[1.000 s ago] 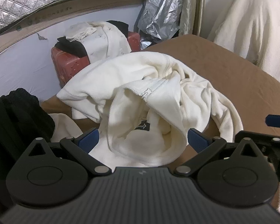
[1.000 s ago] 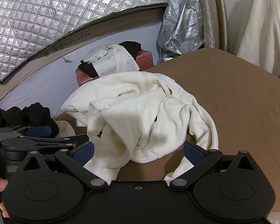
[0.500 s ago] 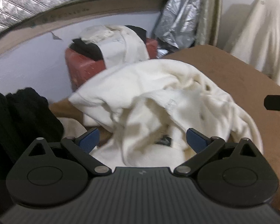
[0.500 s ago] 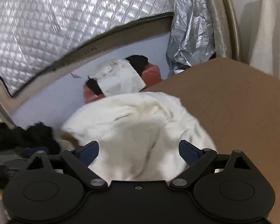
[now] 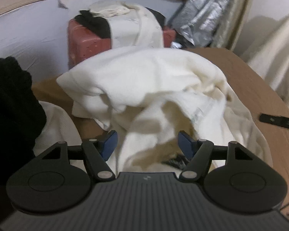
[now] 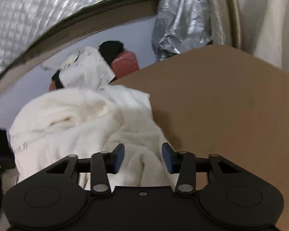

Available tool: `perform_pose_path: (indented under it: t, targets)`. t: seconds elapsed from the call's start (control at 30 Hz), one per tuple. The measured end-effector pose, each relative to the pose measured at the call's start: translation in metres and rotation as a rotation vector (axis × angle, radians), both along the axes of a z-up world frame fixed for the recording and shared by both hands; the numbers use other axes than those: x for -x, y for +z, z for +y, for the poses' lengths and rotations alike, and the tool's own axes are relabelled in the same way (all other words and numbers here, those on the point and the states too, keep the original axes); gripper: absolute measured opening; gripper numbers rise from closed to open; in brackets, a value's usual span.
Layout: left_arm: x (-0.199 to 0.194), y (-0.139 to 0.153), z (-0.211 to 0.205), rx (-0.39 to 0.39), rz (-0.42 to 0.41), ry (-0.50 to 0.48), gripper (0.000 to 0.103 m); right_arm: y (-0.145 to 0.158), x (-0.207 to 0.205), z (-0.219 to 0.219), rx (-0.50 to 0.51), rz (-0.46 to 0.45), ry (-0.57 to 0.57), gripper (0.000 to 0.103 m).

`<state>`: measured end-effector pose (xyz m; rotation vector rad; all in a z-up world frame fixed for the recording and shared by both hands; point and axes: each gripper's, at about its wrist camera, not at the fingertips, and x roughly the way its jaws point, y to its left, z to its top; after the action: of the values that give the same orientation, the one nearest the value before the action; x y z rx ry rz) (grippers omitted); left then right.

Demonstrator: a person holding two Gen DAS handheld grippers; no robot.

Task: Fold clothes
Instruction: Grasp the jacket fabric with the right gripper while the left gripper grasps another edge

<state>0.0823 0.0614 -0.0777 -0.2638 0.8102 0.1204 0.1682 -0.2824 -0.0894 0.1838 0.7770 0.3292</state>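
Both tools have dropped in over the last second! The left tool (image 5: 146, 144) and right tool (image 6: 142, 156), each narrower than before yet still spread, now straddle folds of the crumpled cream garment (image 5: 144, 88) on the counter (image 6: 231, 105) — a pinch looks imminent.

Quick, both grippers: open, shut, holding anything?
Left hand-held gripper: open, fingers either side of the white garment, not clamped.
Right hand-held gripper: partly open, garment fold between the fingers, not gripped.
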Motion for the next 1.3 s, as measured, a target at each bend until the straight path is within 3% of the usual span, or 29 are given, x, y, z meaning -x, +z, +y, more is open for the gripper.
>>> perform_pose_path:
  t: [0.03,0.1,0.3,0.4,0.47,0.5,0.57,0.6,0.7,0.77,0.8,0.87,0.93,1.03,1.1,1.17,1.3]
  targets:
    - [-0.003,-0.003,0.000,-0.012,-0.003,0.010,0.070,-0.001,-0.002,-0.006,-0.024,0.003,-0.016,0.065]
    - [-0.010,-0.011,-0.002,-0.037,0.006,0.006,0.071,-0.005,-0.003,-0.018,-0.084,0.010,-0.046,0.072]
    - [-0.030,-0.040,-0.004,0.042,0.133,-0.022,0.075,-0.028,-0.015,-0.034,-0.141,0.103,-0.070,0.072]
    - [-0.039,-0.049,-0.010,0.020,0.209,-0.084,0.079,-0.043,-0.028,-0.037,-0.234,0.162,-0.054,0.073]
    - [-0.044,-0.061,-0.015,0.061,0.259,-0.143,0.079,-0.055,-0.034,-0.033,-0.297,0.193,-0.045,0.074]
    - [-0.045,-0.067,-0.016,0.093,0.265,-0.142,0.078,-0.062,-0.037,-0.030,-0.333,0.210,-0.045,0.079]
    - [-0.047,-0.076,-0.019,0.118,0.257,-0.159,0.070,-0.071,-0.043,-0.020,-0.320,0.229,-0.045,0.084]
    - [-0.048,-0.078,-0.023,0.111,0.241,-0.185,0.056,-0.075,-0.046,-0.015,-0.313,0.239,-0.046,0.084]
    - [-0.050,-0.080,-0.030,0.078,0.203,-0.204,0.047,-0.087,-0.054,-0.002,-0.284,0.253,-0.030,0.085]
    - [-0.048,-0.080,-0.033,0.069,0.190,-0.201,0.042,-0.091,-0.057,0.009,-0.252,0.243,0.000,0.079]
    - [-0.047,-0.080,-0.034,0.065,0.186,-0.199,0.037,-0.085,-0.052,0.014,-0.213,0.204,0.006,0.058]
    - [-0.045,-0.081,-0.036,0.058,0.178,-0.196,0.037,-0.072,-0.042,0.024,-0.134,0.126,0.016,0.051]
    - [-0.043,-0.081,-0.038,0.051,0.170,-0.192,0.042,-0.057,-0.027,0.027,-0.169,0.059,0.000,0.039]
    - [-0.040,-0.081,-0.040,0.038,0.156,-0.186,0.041,-0.041,-0.012,0.037,-0.116,-0.001,0.000,0.034]
    - [-0.034,-0.080,-0.042,0.013,0.135,-0.184,0.031,-0.031,0.000,0.043,-0.054,-0.047,0.000,0.033]
    - [-0.028,-0.077,-0.049,-0.031,0.100,-0.200,0.020,-0.025,0.007,0.035,-0.070,-0.048,-0.015,0.033]
    - [-0.017,-0.058,-0.063,-0.111,0.009,-0.236,0.015,-0.018,0.018,0.025,-0.074,-0.055,-0.053,0.031]
